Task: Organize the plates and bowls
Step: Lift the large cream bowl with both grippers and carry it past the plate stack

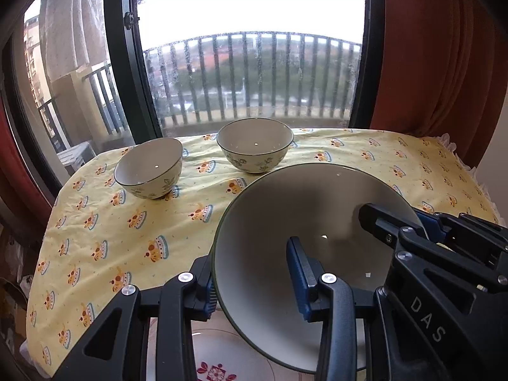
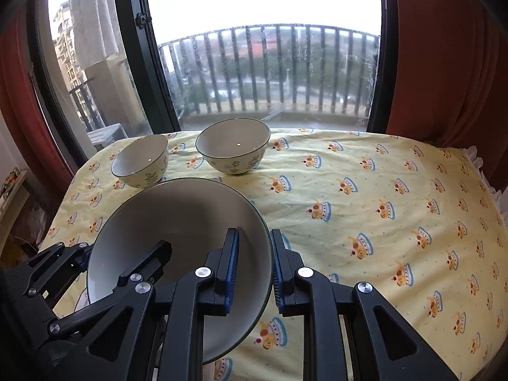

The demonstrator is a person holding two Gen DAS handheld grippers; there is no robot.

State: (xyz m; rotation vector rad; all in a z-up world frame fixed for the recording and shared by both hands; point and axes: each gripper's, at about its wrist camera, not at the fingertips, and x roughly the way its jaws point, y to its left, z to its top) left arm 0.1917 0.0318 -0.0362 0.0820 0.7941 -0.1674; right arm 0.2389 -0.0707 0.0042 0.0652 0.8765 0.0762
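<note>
Both grippers hold one large white bowl with a dark rim, lifted and tilted above the table. My left gripper pinches its left rim, one finger inside, one outside. My right gripper pinches its right rim the same way; it shows in the left wrist view. Two smaller floral bowls stand at the far side: one on the left, one to its right. A plate with a red flower pattern lies under the held bowl.
The table carries a yellow cloth with a printed pattern. A window with a dark frame and balcony railing stands behind it. Red curtains hang at the right and left.
</note>
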